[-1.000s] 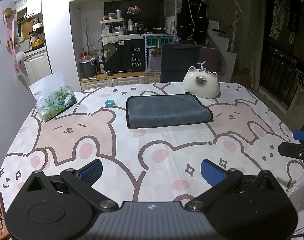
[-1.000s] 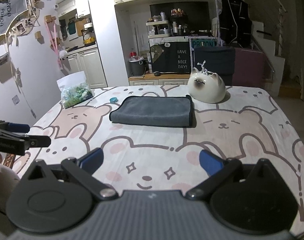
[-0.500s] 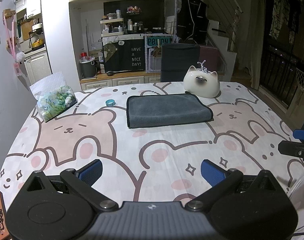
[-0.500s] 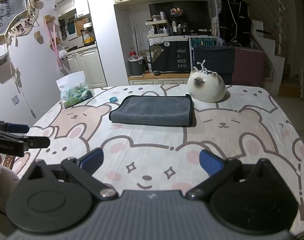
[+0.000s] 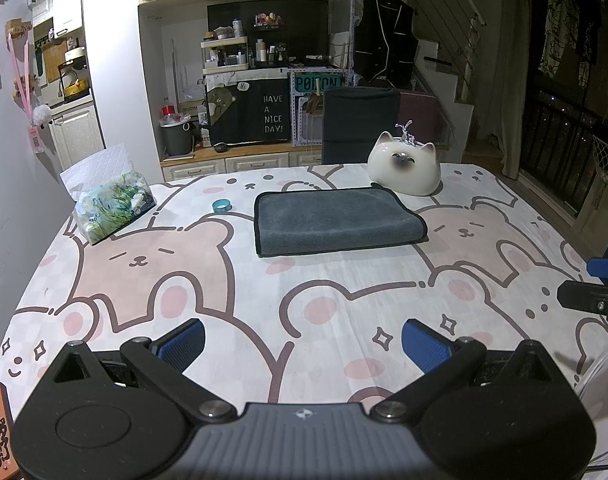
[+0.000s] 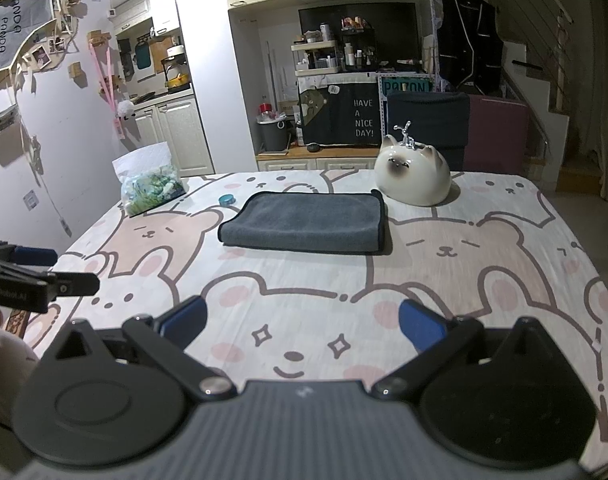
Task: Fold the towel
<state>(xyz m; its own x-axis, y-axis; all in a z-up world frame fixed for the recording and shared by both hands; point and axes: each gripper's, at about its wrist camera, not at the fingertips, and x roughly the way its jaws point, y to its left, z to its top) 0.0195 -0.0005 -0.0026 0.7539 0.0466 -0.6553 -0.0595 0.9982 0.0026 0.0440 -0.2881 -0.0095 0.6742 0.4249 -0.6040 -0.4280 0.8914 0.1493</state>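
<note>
1. Two grippers noted, both at the near edge of the table (image 5: 344, 288), well apart from the work piece. Left gripper (image 5: 303, 345): fingers spread wide, nothing between the blue pads (image 5: 183, 343). Right gripper (image 6: 302, 325): likewise spread wide, empty.
2. Towel (image 5: 336, 220) located at the far centre of the table, flat on the bear-print cloth. Appears already doubled into a neat rectangle, with a rounded fold along the right side and dark-trimmed edges stacked at the left. Judged: folding largely or fully complete, or a further fold pending; cannot be settled from these views.
3. Positioned clear of neighbours, presumably for working room: cat-shaped ceramic (image 5: 404, 172) just beyond the far right corner, close but apparently not touching; small teal ring (image 5: 221, 205) just left of the far left corner; tissue pack (image 5: 110, 200) further left, well apart.
4. Held low, level and facing the towel, with fingers parted, probably in readiness either to reach in for a corner or to rest after release.
5. Risk, if a further fold is intended: far right corner crowded by the ceramic; approach from the near edge advised.
</note>
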